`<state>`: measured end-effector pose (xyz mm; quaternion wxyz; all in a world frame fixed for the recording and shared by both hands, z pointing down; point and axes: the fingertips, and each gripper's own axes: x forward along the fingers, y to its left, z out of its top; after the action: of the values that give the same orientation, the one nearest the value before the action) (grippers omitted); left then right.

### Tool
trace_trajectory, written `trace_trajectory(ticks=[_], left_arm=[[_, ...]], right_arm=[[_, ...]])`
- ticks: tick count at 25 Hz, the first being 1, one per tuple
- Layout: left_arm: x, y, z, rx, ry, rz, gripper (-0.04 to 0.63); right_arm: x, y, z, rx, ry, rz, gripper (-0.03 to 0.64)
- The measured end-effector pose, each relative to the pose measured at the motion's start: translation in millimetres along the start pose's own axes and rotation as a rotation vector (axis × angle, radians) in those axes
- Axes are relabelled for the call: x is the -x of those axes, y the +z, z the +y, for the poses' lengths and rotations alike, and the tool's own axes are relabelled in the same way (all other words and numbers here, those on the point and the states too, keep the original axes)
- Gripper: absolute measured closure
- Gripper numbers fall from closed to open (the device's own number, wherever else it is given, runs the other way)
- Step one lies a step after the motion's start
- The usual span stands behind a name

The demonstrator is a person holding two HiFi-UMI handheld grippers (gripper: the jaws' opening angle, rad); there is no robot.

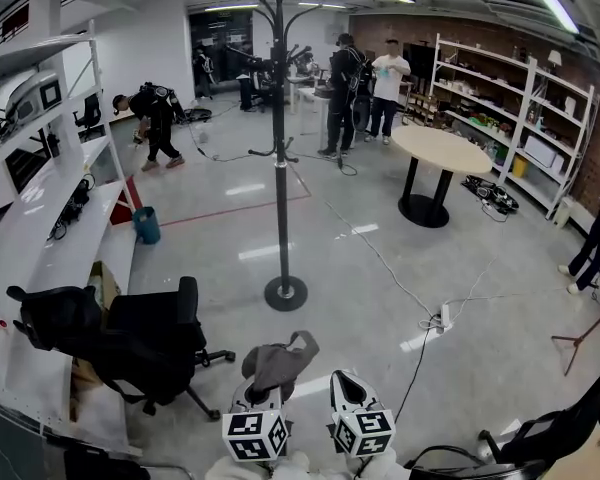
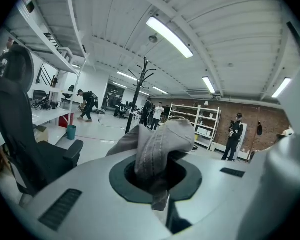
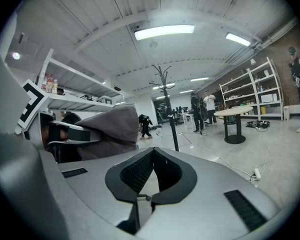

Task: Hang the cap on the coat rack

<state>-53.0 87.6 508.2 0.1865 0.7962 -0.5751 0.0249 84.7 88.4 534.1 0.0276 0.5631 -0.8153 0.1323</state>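
The grey cap [image 1: 280,358] hangs crumpled from my left gripper [image 1: 263,388], which is shut on it at the bottom of the head view. Its fabric bulges up out of the jaws in the left gripper view, where the cap [image 2: 160,144] fills the left gripper [image 2: 152,176]. The black coat rack [image 1: 280,168] stands on the floor straight ahead, well beyond both grippers; its hooks are bare. It also shows far off as the coat rack [image 2: 137,91] and the coat rack [image 3: 169,106]. My right gripper [image 1: 346,380] sits beside the left, shut and empty [image 3: 150,176]. The cap [image 3: 107,131] shows to its left.
A black office chair [image 1: 130,338] stands close on the left by a white desk [image 1: 40,228]. A round table [image 1: 440,153] is at the right. Cables and a power strip [image 1: 442,318] cross the floor right of the rack. People [image 1: 345,93] stand at the back.
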Motion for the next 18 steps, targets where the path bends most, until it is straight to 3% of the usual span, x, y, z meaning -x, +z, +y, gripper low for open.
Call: trace_trajectory(ticks=[18], left_arm=[[-56,16,32,0.024,-0.026,0.012,0.586]], right_arm=[[-62,1,-13,-0.030,-0.024,0.041,0.606]])
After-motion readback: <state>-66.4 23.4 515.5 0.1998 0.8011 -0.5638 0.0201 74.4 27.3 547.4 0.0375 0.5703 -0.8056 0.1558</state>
